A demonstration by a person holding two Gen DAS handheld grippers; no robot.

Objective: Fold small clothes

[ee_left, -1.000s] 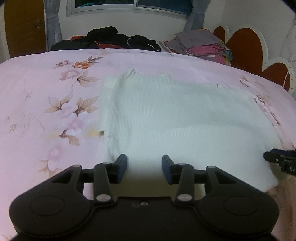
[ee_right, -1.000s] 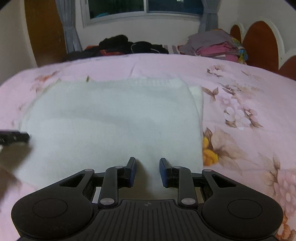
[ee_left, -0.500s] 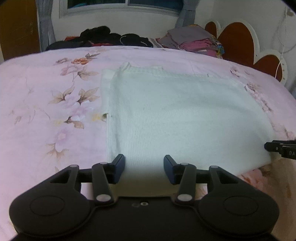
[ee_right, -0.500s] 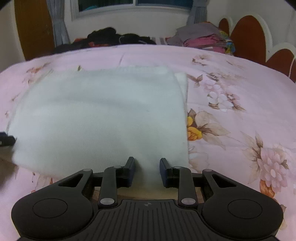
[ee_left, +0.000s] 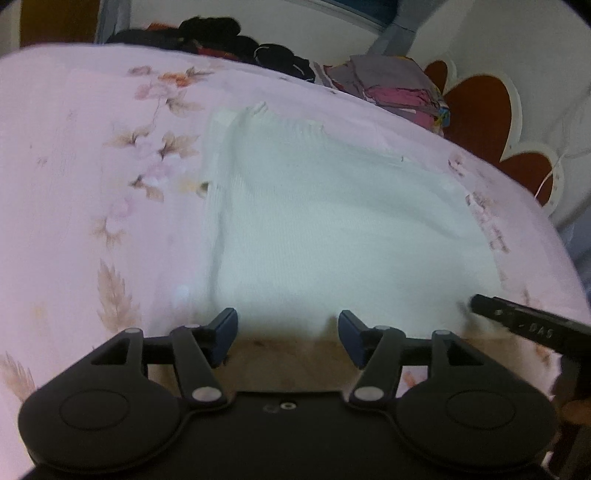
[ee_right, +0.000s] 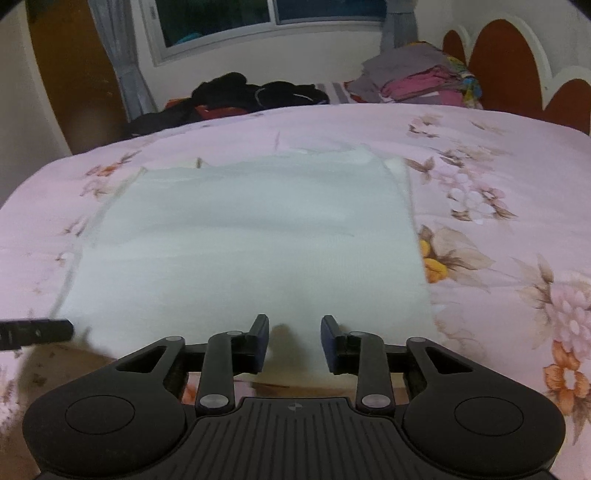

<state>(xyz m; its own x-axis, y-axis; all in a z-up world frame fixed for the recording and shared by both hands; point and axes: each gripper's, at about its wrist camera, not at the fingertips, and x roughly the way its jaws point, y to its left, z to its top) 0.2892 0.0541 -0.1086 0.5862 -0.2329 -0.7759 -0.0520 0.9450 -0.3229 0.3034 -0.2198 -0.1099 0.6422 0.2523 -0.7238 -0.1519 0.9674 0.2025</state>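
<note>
left wrist view: motion-blurred, knit texture barely readable. white knitted garment (ee_left: pixel 332 221) lies flat on the pink floral bedspread (ee_left: pixel 92 166). left gripper (ee_left: pixel 287 334) fingers apart, at the garment's near hem; contact with the fabric unclear, near edge lost in shadow. the right gripper (ee_left: pixel 524 326) enters at the right edge, only a black finger visible, rest cut off, so its opening can't be read here. behind: heap of dark clothes (ee_left: pixel 229 40), stack of folded grey and pink clothes (ee_left: pixel 395 85), red-brown scalloped headboard (ee_left: pixel 476 114).

right wrist view: sharper. garment (ee_right: pixel 251 236) reads as a folded rectangle, extra layer peeking along its right side. right gripper (ee_right: pixel 294 341) fingers apart over the near hem, nothing clamped. left gripper tip (ee_right: pixel 35 332) cut off at the left edge. only this view shows the window (ee_right: pixel 266 14), grey curtain (ee_right: pixel 122 62) and brown wooden door (ee_right: pixel 74 74).
</note>
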